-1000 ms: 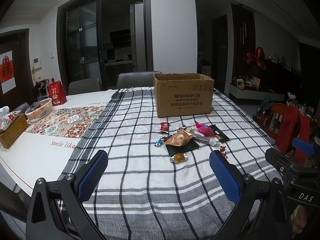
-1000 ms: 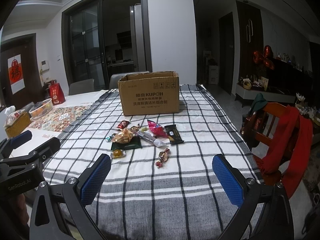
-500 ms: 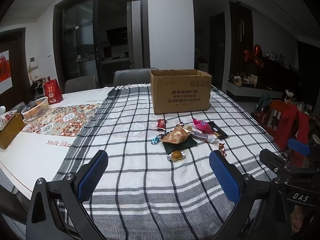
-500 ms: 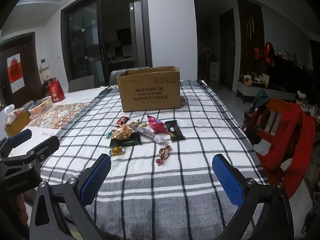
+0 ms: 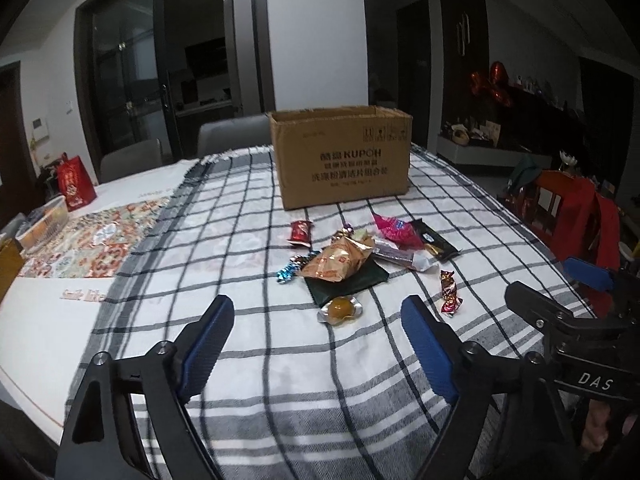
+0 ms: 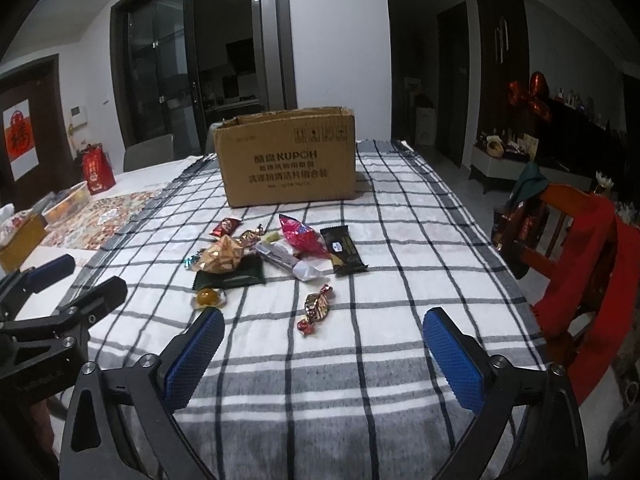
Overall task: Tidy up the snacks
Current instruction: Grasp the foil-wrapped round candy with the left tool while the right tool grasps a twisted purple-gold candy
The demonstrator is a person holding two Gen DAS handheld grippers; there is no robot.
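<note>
A pile of wrapped snacks lies on the checked tablecloth in front of an open cardboard box (image 5: 343, 156) (image 6: 289, 157). The pile holds an orange foil bag (image 5: 338, 260) (image 6: 221, 257) on a dark green packet (image 5: 352, 282), a pink bag (image 6: 302, 236), a black bar (image 6: 343, 249), a red candy (image 5: 301, 232) and a round yellow sweet (image 5: 341, 309) (image 6: 208, 298). A brown twist candy (image 6: 316, 309) (image 5: 449, 292) lies apart, nearer me. My left gripper (image 5: 318, 340) is open and empty, just short of the yellow sweet. My right gripper (image 6: 322, 352) is open and empty, just short of the twist candy.
A red gift bag (image 5: 74, 182), a plastic basket (image 5: 42, 222) and a patterned mat (image 5: 92, 240) are on the table's left part. A wooden chair with a red garment (image 6: 580, 256) stands at the right table edge. Grey chairs stand behind the table.
Both grippers have moved forward towards the snack pile, which now looks larger and closer. Both stay open. Nothing on the table has moved.
</note>
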